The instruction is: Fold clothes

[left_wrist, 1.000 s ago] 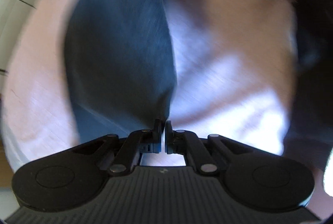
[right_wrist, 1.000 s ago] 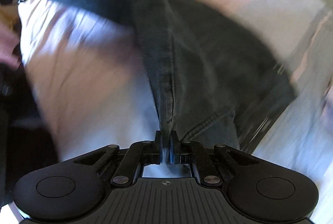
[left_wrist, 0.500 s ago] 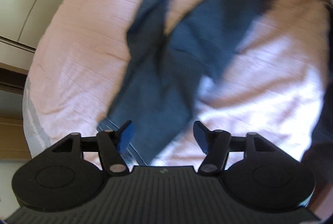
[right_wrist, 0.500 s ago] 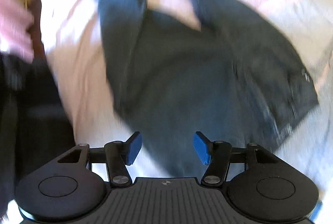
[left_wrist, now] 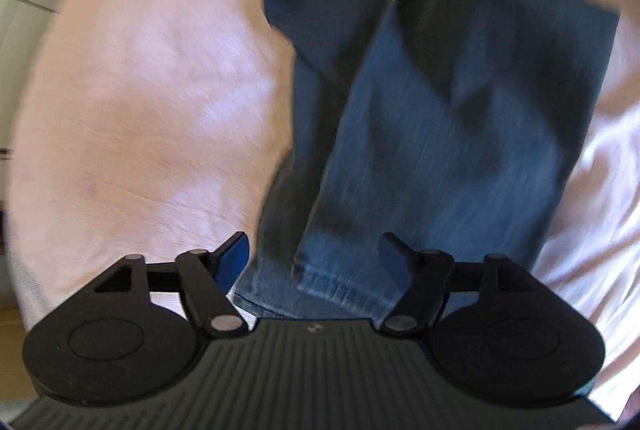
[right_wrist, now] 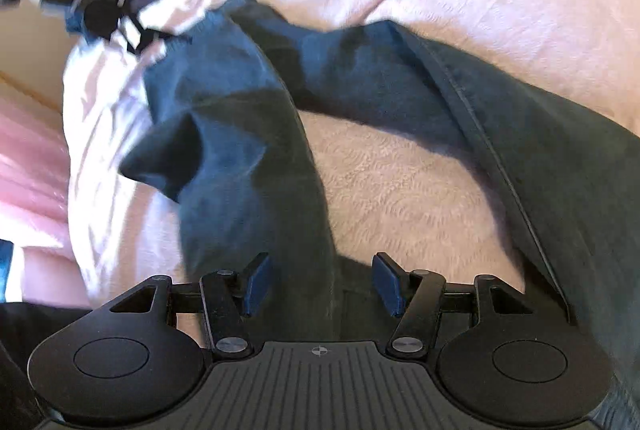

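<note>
Two open grippers, jeans (left_wrist: 440, 134) on bedspread (left_wrist: 152, 102)

Blue denim jeans (left_wrist: 432, 134) spread flat on pale pink textured bedspread (left_wrist: 152, 102), legs crossing, one hem lying between blue-padded fingers (left_wrist: 234, 262) of black left tool (left_wrist: 314, 258), jaws wide apart.
</note>
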A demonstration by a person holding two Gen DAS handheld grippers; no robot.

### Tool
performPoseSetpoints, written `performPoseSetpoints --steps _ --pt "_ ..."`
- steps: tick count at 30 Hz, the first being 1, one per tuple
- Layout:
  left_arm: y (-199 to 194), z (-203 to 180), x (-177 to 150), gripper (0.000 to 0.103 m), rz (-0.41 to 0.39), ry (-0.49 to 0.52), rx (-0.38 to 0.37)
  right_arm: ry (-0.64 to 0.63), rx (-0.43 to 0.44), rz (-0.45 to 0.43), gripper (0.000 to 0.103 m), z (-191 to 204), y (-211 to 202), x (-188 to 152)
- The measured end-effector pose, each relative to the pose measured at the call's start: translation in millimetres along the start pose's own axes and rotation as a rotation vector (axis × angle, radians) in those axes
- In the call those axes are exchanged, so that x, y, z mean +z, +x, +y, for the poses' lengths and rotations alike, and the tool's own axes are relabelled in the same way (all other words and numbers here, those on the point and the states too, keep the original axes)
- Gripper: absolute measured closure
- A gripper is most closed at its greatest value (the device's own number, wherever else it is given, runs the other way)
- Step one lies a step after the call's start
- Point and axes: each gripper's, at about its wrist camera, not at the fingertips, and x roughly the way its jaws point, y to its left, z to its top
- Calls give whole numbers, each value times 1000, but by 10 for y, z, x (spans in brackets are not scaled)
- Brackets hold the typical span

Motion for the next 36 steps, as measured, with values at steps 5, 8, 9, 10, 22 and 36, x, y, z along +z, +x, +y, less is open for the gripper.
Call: performPoseSetpoints --steps 5,8,9,10,22,36 --pt "290 149 -48 72 -12 57 -153 38 21 68 44 -76 264 62" --pt "190 107 -115 92 -46 59 -134 113 38 55 84 -97 242 81" --pt "124 85 -150 93 -62 62 -117 91 33 37 91 -5 144 104" --pt "4 80 -199 94 -83 59 -99 65 28 19 92 95 36 129" --pt "-1816 -620 -1125 94 -43 -86 332 -323 2 -116 97 1558 -638 123" --pt "-1348 -2011 -1416 80 236 -341 4 -320 29 69 49 1972 -6 -782"
